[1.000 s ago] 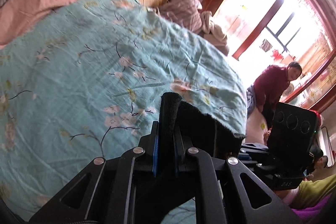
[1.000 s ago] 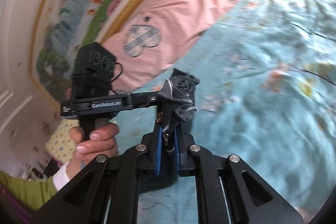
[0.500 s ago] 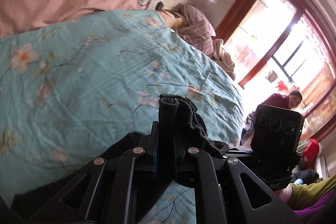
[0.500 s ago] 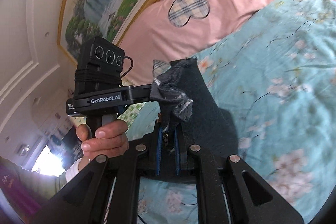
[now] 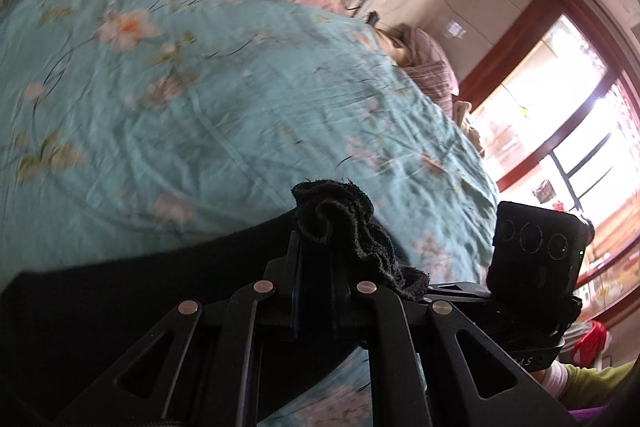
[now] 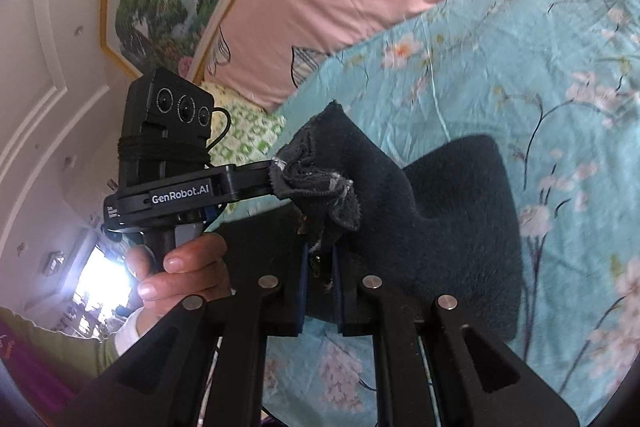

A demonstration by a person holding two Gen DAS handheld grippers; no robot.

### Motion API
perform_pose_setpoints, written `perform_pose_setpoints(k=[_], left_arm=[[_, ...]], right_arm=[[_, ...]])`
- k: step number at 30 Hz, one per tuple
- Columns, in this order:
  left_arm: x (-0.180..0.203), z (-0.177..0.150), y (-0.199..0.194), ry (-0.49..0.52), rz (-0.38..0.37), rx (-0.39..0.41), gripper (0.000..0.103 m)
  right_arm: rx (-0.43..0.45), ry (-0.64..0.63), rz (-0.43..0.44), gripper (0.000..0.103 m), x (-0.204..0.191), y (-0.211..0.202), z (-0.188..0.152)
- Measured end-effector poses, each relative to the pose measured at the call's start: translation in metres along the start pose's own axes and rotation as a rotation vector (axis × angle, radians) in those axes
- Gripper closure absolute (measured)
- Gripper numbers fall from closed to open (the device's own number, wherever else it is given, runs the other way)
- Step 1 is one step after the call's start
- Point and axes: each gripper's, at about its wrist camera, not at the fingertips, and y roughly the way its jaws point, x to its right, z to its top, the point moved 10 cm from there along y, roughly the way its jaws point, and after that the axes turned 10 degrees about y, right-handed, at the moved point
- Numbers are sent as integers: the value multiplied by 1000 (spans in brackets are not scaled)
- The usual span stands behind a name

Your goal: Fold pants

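A: Where are we w/ the pants (image 6: 440, 227)?

B: Dark fabric, bunched at both tongs. Our left tongs (image 5: 314, 259) are clenched on a crumpled edge of it, frayed hem curling out over the top. Rest of the cloth drapes down-left beneath them, over the bed.

A: And the right?

B: Right tongs (image 6: 320, 263) also clamped on a wadded corner, greyish inside showing, a zip visible btw the jaws. From there the cloth spreads out to the right onto the teal floral bedspread (image 6: 540, 47).

A: Both tongs close together?

B: Yes. From the right wrist cam we see the left unit just beside us, the person's hand (image 6: 180, 267) round its handle. Pink quilt (image 6: 320, 7) w/ plaid hearts lies behind the bedspread.
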Motion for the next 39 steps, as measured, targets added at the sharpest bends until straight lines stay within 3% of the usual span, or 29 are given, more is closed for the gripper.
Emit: perform_pose_setpoints(k=[9,18,21,23,25,33,36,39], left_arm=[[-34,-28,0,-84,51,-4,97],[-53,-48,-5,-134,79,-11,96],[-58,-53,-14,-155,100,0,95],[-61,-57,-20,-172,108,9,94],[-64,-61,-27,-189,117,18,91],[-73,-88,-60,-277,188,52,86],[-78,-103,-72,-319,211,61,85],[-85,-117,-87,-360,242,79,85]], right_arm=[[-84,-54,-98,91,4,33,-16],[-124,-62,-167,88,11,41,-22],[-132,-65,-165,79,8,42,-24],[-144,-65,-148,64,3,43,-27],[-153,-84,-146,59,-4,45,-30],[-176,-125,-118,59,-30,48,-34],[-163,-143,-106,49,-41,46,-29],[-163,-157,-89,48,-49,49,-29]])
